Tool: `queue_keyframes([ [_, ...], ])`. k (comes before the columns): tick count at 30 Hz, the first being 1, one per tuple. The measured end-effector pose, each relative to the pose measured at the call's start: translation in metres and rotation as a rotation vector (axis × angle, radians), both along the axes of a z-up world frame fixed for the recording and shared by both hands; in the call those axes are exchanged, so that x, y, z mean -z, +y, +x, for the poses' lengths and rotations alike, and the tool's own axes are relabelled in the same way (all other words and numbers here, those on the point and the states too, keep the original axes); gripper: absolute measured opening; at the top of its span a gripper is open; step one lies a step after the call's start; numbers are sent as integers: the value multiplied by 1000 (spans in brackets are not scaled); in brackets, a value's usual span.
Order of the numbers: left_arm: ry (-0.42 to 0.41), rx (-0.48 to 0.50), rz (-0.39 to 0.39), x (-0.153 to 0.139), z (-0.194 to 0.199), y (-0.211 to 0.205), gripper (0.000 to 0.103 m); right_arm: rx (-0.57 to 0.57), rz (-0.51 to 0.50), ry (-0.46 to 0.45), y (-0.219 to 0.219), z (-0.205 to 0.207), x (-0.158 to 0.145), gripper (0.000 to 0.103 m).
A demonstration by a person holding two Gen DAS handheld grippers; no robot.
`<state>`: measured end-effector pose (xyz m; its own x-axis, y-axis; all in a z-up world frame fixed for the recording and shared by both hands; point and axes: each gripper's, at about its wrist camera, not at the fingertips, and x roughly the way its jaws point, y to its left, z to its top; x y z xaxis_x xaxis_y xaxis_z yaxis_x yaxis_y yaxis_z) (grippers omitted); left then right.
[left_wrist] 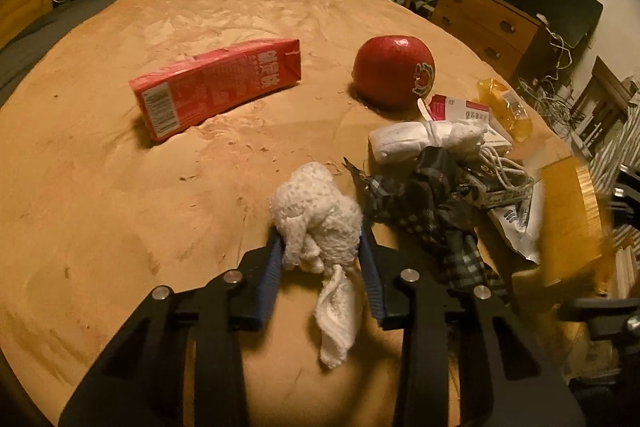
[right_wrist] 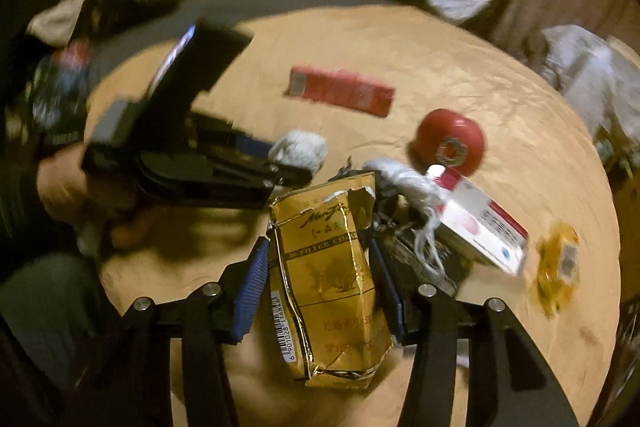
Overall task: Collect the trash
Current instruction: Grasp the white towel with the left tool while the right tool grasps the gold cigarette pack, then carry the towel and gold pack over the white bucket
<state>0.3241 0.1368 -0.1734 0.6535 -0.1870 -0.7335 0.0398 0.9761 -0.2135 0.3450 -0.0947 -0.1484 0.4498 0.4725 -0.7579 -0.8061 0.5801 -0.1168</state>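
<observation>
left gripper (left_wrist: pixel 322 243) clenches a white tissue wad (left_wrist: pixel 316 215) near the trash pile (left_wrist: pixel 440 195); right gripper (right_wrist: pixel 318 267) grasps a torn gold pack (right_wrist: pixel 328 279) (edge-on). either may slip, since both are crumpled and loosely pinched.

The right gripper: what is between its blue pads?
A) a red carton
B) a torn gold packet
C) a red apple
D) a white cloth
B: in the right wrist view the torn gold packet sits between the pads of the right gripper, while the apple and red carton lie on the table and the white cloth is in the left gripper.
</observation>
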Motion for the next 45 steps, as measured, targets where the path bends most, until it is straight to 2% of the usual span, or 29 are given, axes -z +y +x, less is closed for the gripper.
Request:
queue_keyframes([
  [6,-81,-42,62,-27,-38,-12,35,215,167,-40,-41,-38,-23,53],
  [13,-204,-66,133,-81,-103,-50,35,434,309,-126,-81,-90,-47,53],
  [20,-331,-99,151,-131,-153,-79,35,563,361,-215,-105,-131,-71,54],
  [24,-407,-102,174,-153,-176,-97,35,599,385,-268,-115,-152,-81,54],
  [28,-453,-110,196,-159,-188,-105,35,630,438,-309,-127,-172,-91,54],
  [34,-457,-102,200,-160,-191,-113,35,647,454,-338,-135,-197,-98,54],
  [45,-455,-68,197,-163,-192,-123,35,657,443,-335,-135,-199,-101,54],
])
